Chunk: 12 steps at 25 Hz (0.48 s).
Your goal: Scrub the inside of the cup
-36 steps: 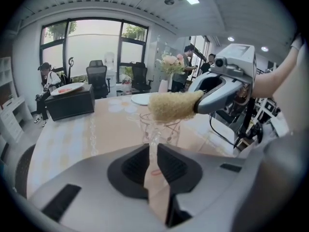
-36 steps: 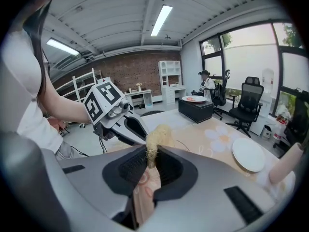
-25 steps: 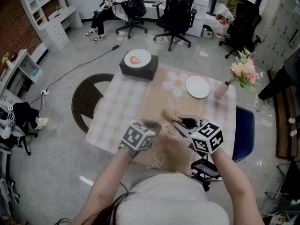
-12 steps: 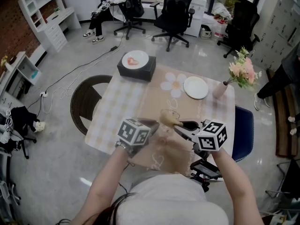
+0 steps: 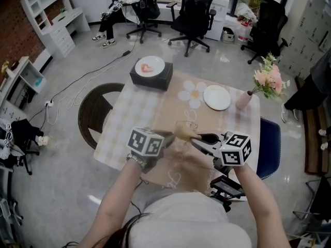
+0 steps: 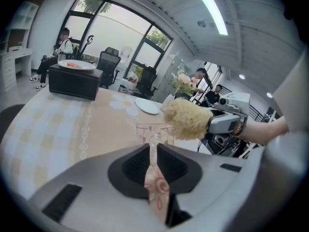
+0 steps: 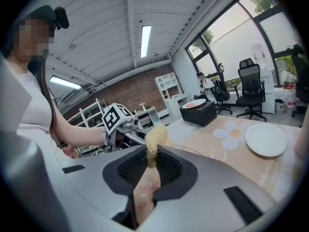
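Note:
A clear glass cup (image 5: 186, 126) stands low over the beige tablecloth (image 5: 155, 107). My left gripper (image 5: 172, 135) is shut on its near wall; in the left gripper view the glass (image 6: 154, 132) rises straight out of the closed jaws (image 6: 153, 142). My right gripper (image 5: 193, 137) comes in from the right, shut on a tan loofah sponge (image 5: 183, 133). The sponge (image 6: 188, 119) sits at the cup's rim on its right side; how deep it reaches inside I cannot tell. In the right gripper view the sponge (image 7: 155, 138) sticks up from the jaws (image 7: 151, 154).
A white plate (image 5: 217, 97) and a pink vase of flowers (image 5: 267, 80) stand at the table's far right. A black box (image 5: 150, 74) with a plate on top sits at the far left corner. A round wicker seat (image 5: 98, 112) is left of the table, a blue chair (image 5: 270, 146) right.
Both grippers have rolled a little, keeping their places. The sponge stays at the cup's mouth, and both grips hold.

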Motion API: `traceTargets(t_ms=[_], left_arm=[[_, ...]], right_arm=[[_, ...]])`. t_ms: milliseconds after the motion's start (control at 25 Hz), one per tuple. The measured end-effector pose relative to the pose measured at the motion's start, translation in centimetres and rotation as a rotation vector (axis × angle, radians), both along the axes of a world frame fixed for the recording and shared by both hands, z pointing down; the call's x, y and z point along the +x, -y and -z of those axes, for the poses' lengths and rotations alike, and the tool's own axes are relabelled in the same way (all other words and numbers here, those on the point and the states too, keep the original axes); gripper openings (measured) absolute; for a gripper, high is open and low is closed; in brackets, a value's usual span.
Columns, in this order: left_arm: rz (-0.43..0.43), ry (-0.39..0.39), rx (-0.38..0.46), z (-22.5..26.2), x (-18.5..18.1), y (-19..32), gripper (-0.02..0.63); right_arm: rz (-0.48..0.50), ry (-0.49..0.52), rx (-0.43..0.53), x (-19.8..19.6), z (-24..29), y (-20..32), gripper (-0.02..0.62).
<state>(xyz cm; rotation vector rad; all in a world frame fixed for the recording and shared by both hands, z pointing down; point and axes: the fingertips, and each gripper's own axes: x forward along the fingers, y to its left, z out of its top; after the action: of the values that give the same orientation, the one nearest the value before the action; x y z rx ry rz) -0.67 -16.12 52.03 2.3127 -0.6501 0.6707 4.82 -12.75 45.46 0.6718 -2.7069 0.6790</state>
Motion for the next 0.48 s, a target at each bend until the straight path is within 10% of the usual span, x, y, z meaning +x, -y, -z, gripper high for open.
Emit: traceTargets(t_ms=[480], left_arm=[[0.002, -0.003, -0.009, 0.1, -0.1, 0.1, 0.051]], right_arm=[[-0.066, -0.128, -0.082, 1.0, -3.0, 1.0, 0.055]])
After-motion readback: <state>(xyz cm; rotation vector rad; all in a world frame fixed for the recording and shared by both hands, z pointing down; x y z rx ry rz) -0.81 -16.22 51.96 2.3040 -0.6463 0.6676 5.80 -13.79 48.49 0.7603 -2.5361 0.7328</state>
